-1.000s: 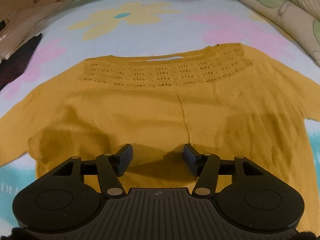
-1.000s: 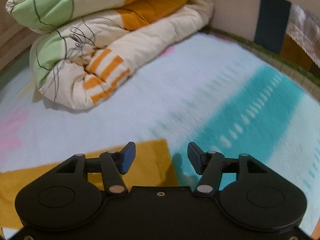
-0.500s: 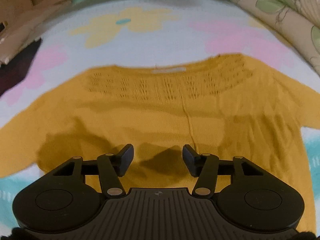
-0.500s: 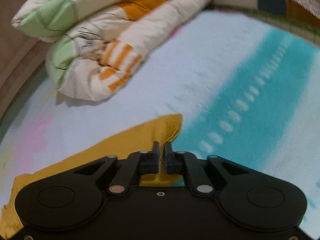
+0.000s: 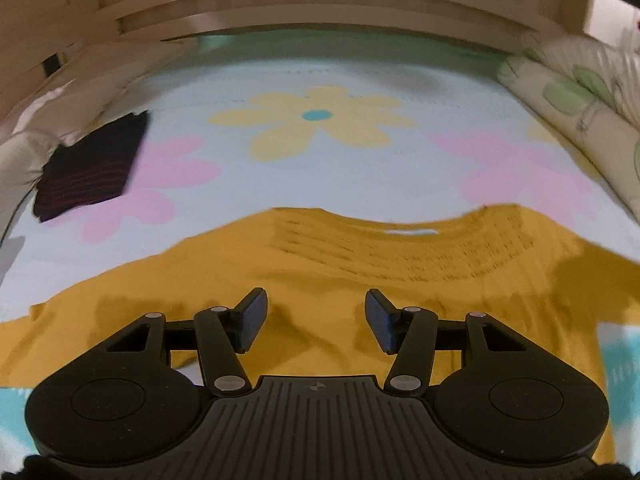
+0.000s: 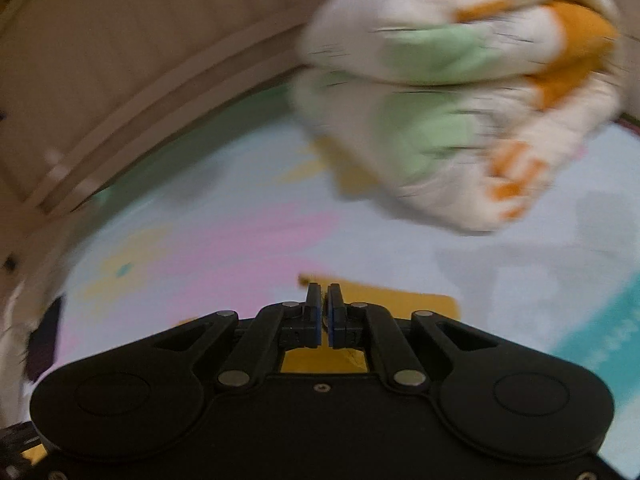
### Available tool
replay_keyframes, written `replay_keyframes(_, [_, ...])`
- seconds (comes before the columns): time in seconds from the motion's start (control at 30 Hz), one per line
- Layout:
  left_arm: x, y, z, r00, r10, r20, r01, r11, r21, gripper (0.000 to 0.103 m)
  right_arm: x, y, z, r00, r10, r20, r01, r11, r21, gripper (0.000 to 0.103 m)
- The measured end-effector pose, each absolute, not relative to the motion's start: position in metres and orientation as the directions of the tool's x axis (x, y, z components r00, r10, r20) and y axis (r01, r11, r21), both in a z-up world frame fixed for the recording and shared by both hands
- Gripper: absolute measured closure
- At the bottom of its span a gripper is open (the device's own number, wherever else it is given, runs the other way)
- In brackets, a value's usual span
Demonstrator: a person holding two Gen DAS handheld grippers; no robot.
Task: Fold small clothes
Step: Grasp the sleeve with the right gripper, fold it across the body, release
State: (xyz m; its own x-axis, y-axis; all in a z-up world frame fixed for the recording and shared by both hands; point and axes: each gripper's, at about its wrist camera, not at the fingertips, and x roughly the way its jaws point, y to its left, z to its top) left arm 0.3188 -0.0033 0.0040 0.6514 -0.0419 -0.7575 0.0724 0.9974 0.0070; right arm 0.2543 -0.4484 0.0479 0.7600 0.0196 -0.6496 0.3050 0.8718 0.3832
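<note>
Flower-print bedsheet (image 5: pixel 360 176) carries the mustard sweater (image 5: pixel 328 276), spread flat at 6 o'clock. Left gripper (image 5: pixel 316 316) hovers above it, jaws apart and empty. Right gripper (image 6: pixel 325 316) is clamped on the sweater's sleeve end (image 6: pixel 400 300).

One mustard sweater (image 5: pixel 320 272) is seen, spread under and beyond the fingers of the left gripper (image 5: pixel 316 320). One dark striped garment (image 5: pixel 90 168) is counted far ahead and left of those fingers. One rolled quilt (image 6: pixel 460 92) is seen ahead and right of the right gripper (image 6: pixel 324 312). Two grippers are counted.
</note>
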Motion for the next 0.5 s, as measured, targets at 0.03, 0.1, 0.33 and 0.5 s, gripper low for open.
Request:
replay_keyframes(0.03, [0.319,0.003,0.006,0.652,-0.04,-0.757,0.056,0.998,-0.004,0.05,0.261,-0.433,0.05,0.762,0.049,-0.646,0.278,0.876,0.393,0.094])
replay_keyframes(0.1, [0.32,0.016,0.007,0.65,-0.038,-0.759,0.028,0.999,-0.026,0.05,0.276,-0.399,0.054,0.761,0.113,-0.639,0.223,0.879,0.421,0.094])
replay_keyframes(0.33, [0.322,0.052,0.01,0.643,-0.035,-0.765,-0.027,0.997,-0.068,0.05,0.321,-0.29,0.046,0.709,0.316,-0.631,0.05,0.869,0.492,0.094])
replay_keyframes(0.5, [0.326,0.075,0.006,0.629,-0.02,-0.777,-0.079,0.993,-0.09,0.05,0.345,-0.23,0.032,0.661,0.412,-0.627,-0.025,0.847,0.53,0.097])
